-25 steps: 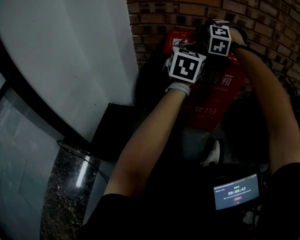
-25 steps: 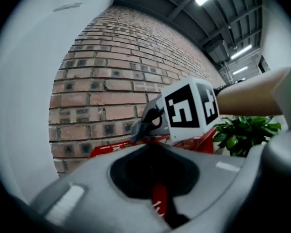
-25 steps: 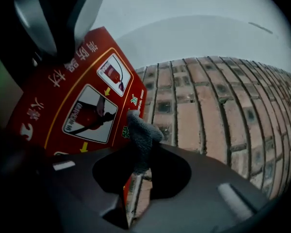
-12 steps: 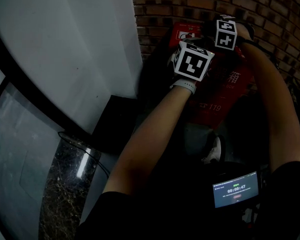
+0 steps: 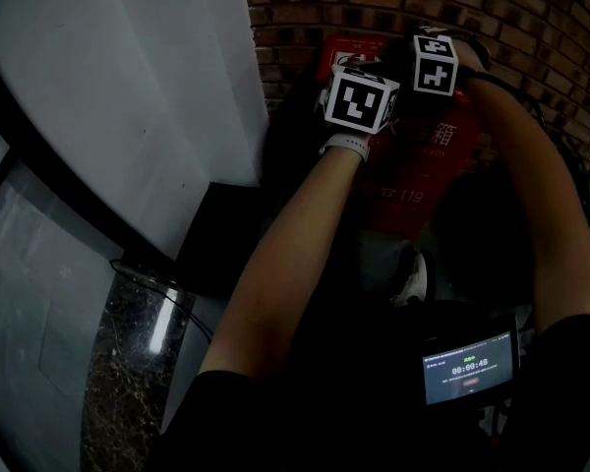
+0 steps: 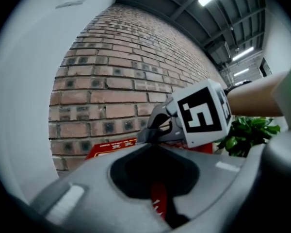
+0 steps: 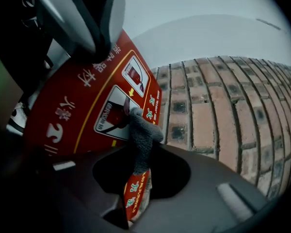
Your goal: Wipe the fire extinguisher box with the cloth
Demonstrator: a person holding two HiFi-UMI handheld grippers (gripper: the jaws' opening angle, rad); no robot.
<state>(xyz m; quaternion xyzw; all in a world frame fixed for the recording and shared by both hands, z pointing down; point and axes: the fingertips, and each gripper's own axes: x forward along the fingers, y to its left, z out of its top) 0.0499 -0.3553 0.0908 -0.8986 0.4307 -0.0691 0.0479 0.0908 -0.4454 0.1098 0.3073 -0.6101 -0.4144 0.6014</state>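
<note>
The red fire extinguisher box stands against a brick wall, with white characters and "119" on its front. Both grippers are at its upper part. My right gripper is shut on a grey cloth, which sticks out past the jaws and touches the box's pictogram label. My left gripper is shut, and only a thin strip of the red box shows between its jaws. It sits just left of the right gripper. In the head view the marker cubes hide both pairs of jaws.
A brick wall runs behind the box. A white curved pillar stands close on the left above a dark stone base. A green plant grows to the right of the box. A small timer screen shows near my body.
Both grippers keep their place at the box's upper part. Only the head view has swayed a little, and the timer has counted up.
</note>
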